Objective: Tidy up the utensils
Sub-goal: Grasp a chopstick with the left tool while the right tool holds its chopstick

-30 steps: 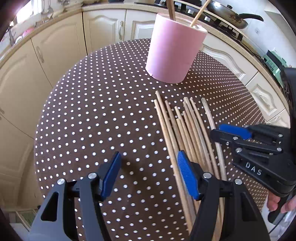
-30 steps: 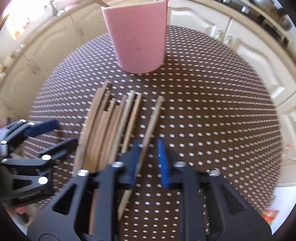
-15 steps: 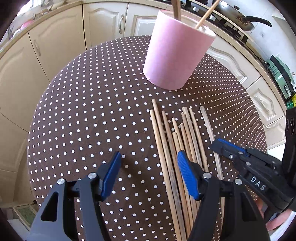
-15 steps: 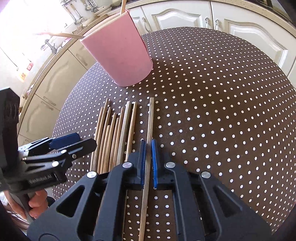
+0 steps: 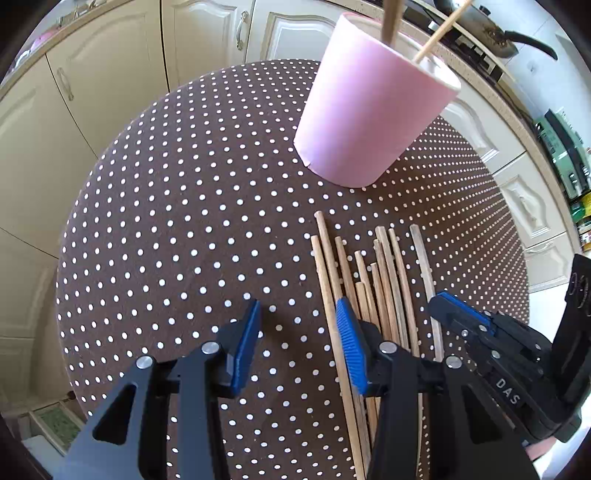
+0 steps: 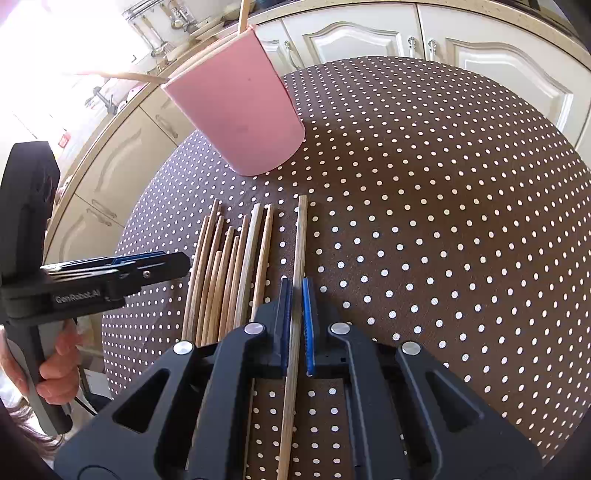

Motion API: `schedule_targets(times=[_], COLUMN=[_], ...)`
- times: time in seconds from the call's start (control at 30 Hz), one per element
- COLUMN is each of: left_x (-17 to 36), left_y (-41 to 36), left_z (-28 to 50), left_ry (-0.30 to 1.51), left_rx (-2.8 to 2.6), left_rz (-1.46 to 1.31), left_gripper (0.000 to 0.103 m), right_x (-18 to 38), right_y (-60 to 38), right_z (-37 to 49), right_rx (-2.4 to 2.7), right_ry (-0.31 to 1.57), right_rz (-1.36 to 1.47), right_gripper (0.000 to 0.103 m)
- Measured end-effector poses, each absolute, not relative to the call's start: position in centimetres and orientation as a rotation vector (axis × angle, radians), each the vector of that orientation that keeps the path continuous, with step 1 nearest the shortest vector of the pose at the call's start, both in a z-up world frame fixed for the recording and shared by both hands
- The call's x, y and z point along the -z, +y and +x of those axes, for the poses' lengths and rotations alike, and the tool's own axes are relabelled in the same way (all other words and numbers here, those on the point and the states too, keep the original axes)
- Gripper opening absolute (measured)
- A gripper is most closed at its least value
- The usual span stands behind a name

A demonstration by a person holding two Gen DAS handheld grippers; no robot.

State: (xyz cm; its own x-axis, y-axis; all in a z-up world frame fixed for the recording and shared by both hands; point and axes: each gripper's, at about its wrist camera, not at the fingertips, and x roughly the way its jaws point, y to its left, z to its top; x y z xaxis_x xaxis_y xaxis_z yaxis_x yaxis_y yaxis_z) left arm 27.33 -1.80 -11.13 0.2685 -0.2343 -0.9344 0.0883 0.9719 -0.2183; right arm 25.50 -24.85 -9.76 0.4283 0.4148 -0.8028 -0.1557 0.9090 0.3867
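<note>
Several wooden chopsticks (image 5: 384,273) (image 6: 229,266) lie side by side on a round table below a pink cup (image 5: 369,122) (image 6: 240,118) that holds a few sticks. My right gripper (image 6: 295,284) is shut on a single chopstick (image 6: 300,236), the one farthest right and apart from the bundle. In the left wrist view the right gripper (image 5: 443,302) shows at the bundle's right edge. My left gripper (image 5: 297,314) hovers at the bundle's left side with its jaws closing. The leftmost stick lies just inside its right pad (image 5: 349,343), and neither pad presses on it.
The table wears a brown cloth with white dots (image 5: 184,221) (image 6: 443,221). Cream cabinets (image 5: 110,74) curve round behind it. A pan (image 5: 495,29) sits on the counter at the back right. A hand (image 6: 59,365) grips the left tool's handle.
The left jaws have narrowed and the left gripper has drifted toward the bundle. The right gripper closed on the rightmost chopstick and rolled, so the stick now points straight ahead.
</note>
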Motion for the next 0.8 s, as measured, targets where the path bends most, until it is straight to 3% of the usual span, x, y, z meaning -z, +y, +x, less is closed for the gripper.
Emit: schedule_targets(times=[0.27,0.33,0.4,0.8], left_x=[11.0,11.1,11.3,10.3], left_y=[-2.7,-3.5,-5.4,-6.4], left_z=[27.2,27.0,27.3,27.8], left_ry=[1.319,1.309,1.307,1.327], left_rx=[0.182,0.207,0.231,0.214], left_rz=[-0.126,-0.105,-0.022,0.001], left_gripper=[0.043,0.058,0.067,0.063], right_x=[9.6,9.6,9.6,9.9], right_y=[-24.8,-24.8,-24.8,-25.5], right_z=[25.2,25.1,25.1,25.1], right_rx=[-0.35,-0.347,-0.343,-0.362], right_ry=[1.065,1.064,1.064,1.064], right_rz=[0.28,0.283,0.292,0.354], right_gripper=[0.007,0.007,0.007,0.006])
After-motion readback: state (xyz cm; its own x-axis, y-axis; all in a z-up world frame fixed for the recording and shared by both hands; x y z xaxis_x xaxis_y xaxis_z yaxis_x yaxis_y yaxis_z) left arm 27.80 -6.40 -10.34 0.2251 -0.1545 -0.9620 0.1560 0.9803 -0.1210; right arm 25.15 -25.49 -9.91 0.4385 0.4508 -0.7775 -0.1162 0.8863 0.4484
